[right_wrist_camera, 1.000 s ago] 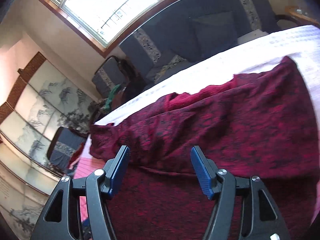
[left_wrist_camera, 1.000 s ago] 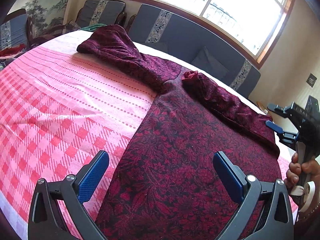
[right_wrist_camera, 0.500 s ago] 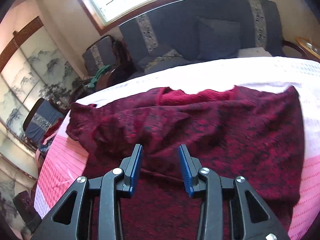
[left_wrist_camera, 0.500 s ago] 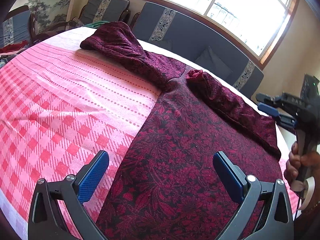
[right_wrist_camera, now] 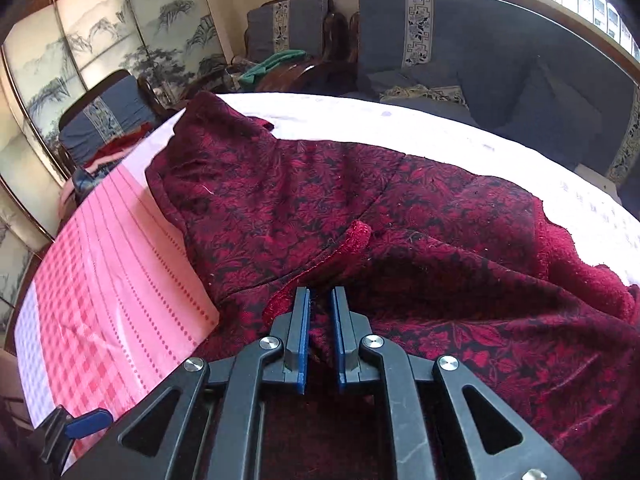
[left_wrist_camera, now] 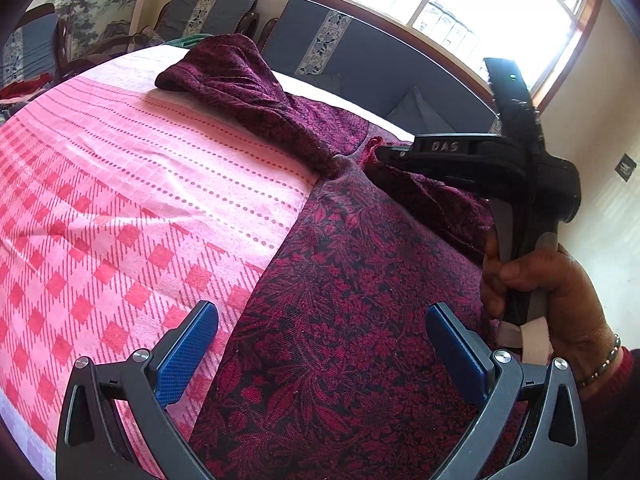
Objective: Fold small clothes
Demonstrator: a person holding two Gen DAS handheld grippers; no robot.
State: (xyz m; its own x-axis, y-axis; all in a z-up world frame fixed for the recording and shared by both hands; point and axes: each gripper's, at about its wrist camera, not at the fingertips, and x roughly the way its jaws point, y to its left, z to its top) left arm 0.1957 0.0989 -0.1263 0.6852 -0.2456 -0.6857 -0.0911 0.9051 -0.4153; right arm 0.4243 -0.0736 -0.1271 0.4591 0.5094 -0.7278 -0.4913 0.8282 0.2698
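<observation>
Left hand-held gripper point(left_wrist_camera: 320, 354): jaws spread wide and empty, hovering low over the near part of the garment; it sits where it sat a second ago.
Checked cloth point(left_wrist_camera: 132, 216): pink and red, covering the surface; bare to the left of the garment.
Garment point(left_wrist_camera: 360, 300): a dark red floral top lying flat on the surface, its body running from the near edge toward the window, one sleeve point(left_wrist_camera: 240, 80) stretched away to the far left, the other sleeve point(left_wrist_camera: 444, 200) folded in along the right side.
Right hand-held gripper point(right_wrist_camera: 320, 300): a second ago it stood half open at the garment's right edge; since then it has swung in over the cloth toward the neck area, and its jaws are now pressed almost together. In the right wrist view a ridge of the red fabric sits between the blue pads point(right_wrist_camera: 303, 332), by the fuzzy neckline edge point(right_wrist_camera: 352, 240).
Right hand point(left_wrist_camera: 552, 292): wrapped round the handle, to the right of the garment's body.
Meaning for the task: the right side appears to have just taken its pinch near the collar, so a fold is probably about to start; nothing of the body is folded over yet.
Garment relative to grippers: under and between the left jaws without contact; pinched at the tips of the right.
</observation>
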